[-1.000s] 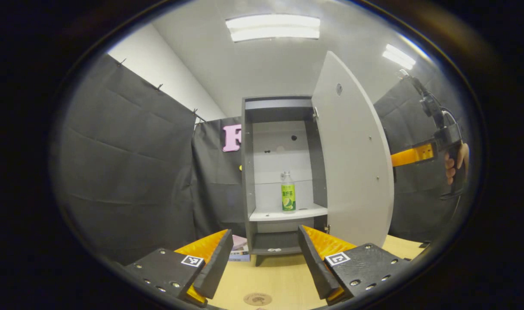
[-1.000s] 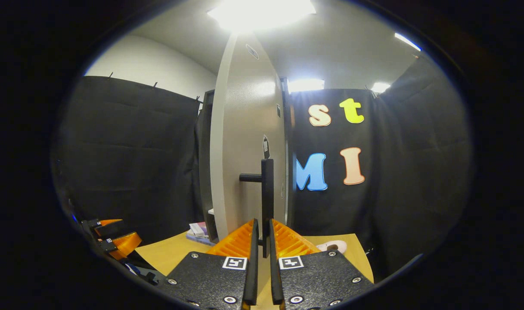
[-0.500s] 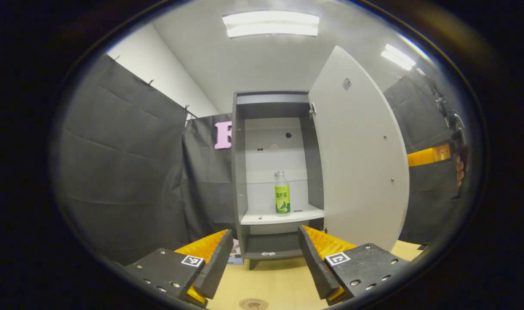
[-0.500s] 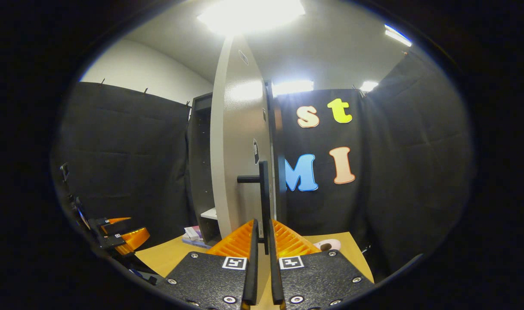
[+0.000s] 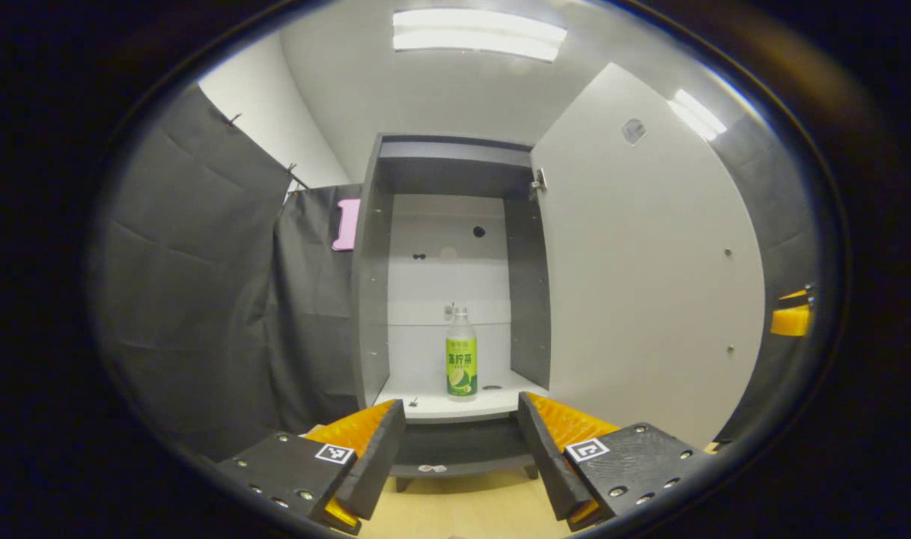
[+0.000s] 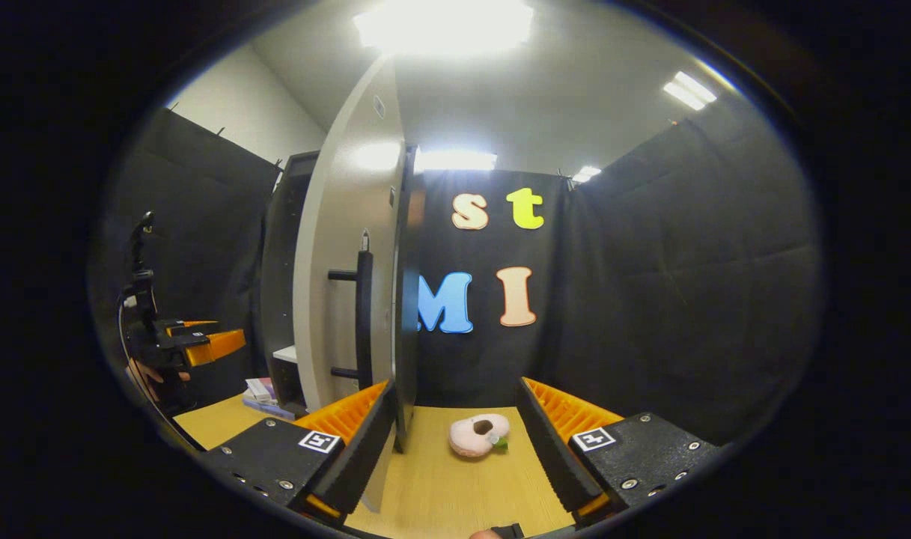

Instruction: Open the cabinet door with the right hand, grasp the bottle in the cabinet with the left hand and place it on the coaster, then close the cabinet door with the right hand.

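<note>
The grey cabinet (image 5: 373, 299) stands with its door (image 5: 650, 284) swung wide to the right. A clear bottle with a green label (image 5: 461, 355) stands upright on the white shelf (image 5: 433, 408) inside. My left gripper (image 5: 461, 449) is open, a short way in front of the shelf and below the bottle. In the right gripper view the door (image 6: 343, 247) shows edge-on with its black bar handle (image 6: 363, 314). My right gripper (image 6: 455, 449) is open, its left finger beside the door's edge, holding nothing. The left gripper (image 6: 200, 340) shows at far left, held by a hand.
A pink donut-shaped toy (image 6: 479, 436) lies on the wooden table (image 6: 440, 494) between my right fingers. A small stack of books (image 6: 264, 393) sits by the cabinet's foot. Black cloth walls close in all sides. The right gripper's finger (image 5: 790, 318) peeks past the door.
My right gripper let go of the door handle and opened, drawing back to the right. The door swung wider. My left gripper moved closer to the cabinet and the bottle.
</note>
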